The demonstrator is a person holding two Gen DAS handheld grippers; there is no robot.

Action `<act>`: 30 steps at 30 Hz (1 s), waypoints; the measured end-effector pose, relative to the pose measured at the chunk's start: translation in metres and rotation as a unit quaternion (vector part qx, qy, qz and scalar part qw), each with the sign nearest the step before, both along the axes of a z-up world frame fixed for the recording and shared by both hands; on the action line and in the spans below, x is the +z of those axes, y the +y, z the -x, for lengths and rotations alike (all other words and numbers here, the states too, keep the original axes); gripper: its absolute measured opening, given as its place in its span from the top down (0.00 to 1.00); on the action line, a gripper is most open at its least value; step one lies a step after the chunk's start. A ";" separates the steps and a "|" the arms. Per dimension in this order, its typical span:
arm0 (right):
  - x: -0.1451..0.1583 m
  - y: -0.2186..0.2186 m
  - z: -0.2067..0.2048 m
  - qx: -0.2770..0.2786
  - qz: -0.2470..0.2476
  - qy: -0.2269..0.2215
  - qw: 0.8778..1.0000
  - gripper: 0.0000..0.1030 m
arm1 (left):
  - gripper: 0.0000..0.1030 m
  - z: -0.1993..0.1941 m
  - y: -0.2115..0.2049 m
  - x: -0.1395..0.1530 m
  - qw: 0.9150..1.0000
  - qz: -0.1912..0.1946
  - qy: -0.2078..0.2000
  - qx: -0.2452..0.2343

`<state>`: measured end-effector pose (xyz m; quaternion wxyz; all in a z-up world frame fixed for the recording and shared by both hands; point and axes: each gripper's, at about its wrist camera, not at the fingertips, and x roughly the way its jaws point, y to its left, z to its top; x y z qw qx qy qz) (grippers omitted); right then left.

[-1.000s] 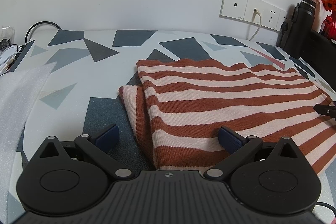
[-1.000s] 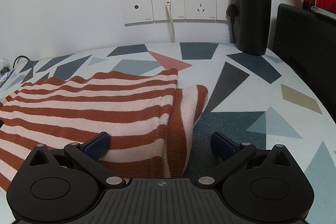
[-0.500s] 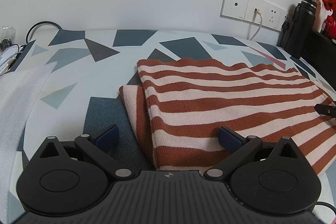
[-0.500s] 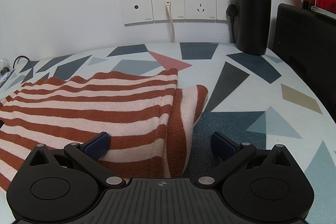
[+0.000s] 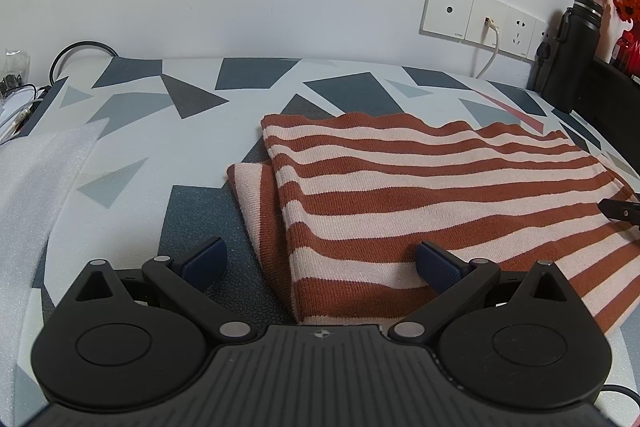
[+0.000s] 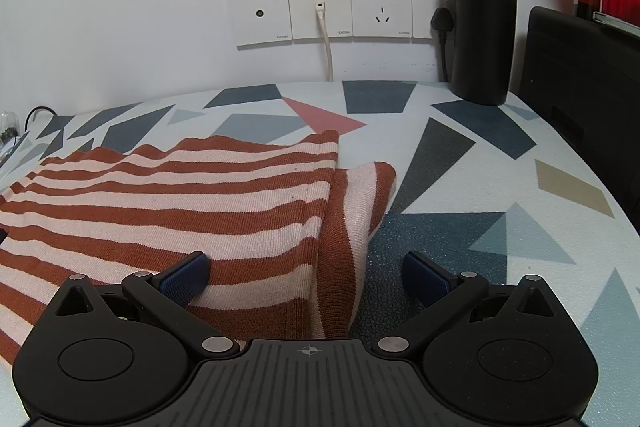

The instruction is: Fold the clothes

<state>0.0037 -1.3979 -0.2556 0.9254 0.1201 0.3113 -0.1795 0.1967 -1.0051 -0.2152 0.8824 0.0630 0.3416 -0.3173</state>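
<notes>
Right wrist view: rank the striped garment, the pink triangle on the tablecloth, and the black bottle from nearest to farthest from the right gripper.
1. Striped garment: lies between the open fingers of the right gripper, spreading left.
2. Pink triangle: mid-table, straight ahead.
3. Black bottle: far right, by the wall.

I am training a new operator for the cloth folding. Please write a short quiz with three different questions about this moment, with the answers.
1. True or false: the left gripper is shut on the striped garment.
2. Which stands against the wall near the sockets? A) black bottle B) kettle C) lamp
3. Fill in: the right gripper is open over the garment's ____ edge, its own side.

Key: 1 false, both grippers are open; 2 A, the black bottle; 3 right.
</notes>
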 end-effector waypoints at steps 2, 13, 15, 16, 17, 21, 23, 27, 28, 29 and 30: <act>0.000 0.000 0.000 0.000 0.000 0.000 1.000 0.01 | 0.00 0.000 0.000 0.000 1.000 0.000 -0.001 0.001; -0.001 0.000 0.000 0.000 0.000 0.001 1.000 0.01 | 0.00 0.002 -0.001 -0.001 1.000 -0.002 -0.004 0.008; -0.001 0.000 0.000 0.000 0.000 0.001 1.000 0.01 | 0.00 0.001 0.000 -0.001 1.000 -0.002 -0.003 0.007; -0.001 0.000 0.000 0.000 0.000 0.001 1.000 0.01 | 0.00 0.000 0.000 -0.001 1.000 -0.001 -0.002 0.008; -0.001 0.000 0.000 0.000 0.000 0.000 1.000 0.01 | 0.00 -0.001 -0.001 -0.001 1.000 -0.001 -0.002 0.009; -0.001 0.000 0.000 0.000 0.000 0.000 1.000 0.01 | 0.00 0.000 -0.002 -0.001 1.000 -0.003 -0.004 0.011; -0.001 0.000 0.000 0.000 0.000 0.000 1.000 0.01 | 0.00 0.000 -0.002 -0.001 1.000 -0.003 -0.004 0.011; -0.001 0.000 0.000 0.000 0.000 0.000 1.000 0.01 | 0.00 -0.001 -0.002 -0.001 1.000 -0.003 -0.003 0.010; -0.001 0.000 0.000 0.000 0.000 0.000 1.000 0.01 | 0.00 -0.001 -0.002 -0.001 1.000 -0.003 -0.003 0.010; -0.001 0.000 0.000 0.000 0.000 0.000 1.000 0.01 | 0.00 -0.001 -0.002 -0.001 1.000 -0.003 -0.003 0.010; -0.001 0.000 0.000 0.000 0.000 0.000 1.000 0.01 | 0.00 -0.001 -0.002 -0.001 1.000 -0.003 -0.003 0.010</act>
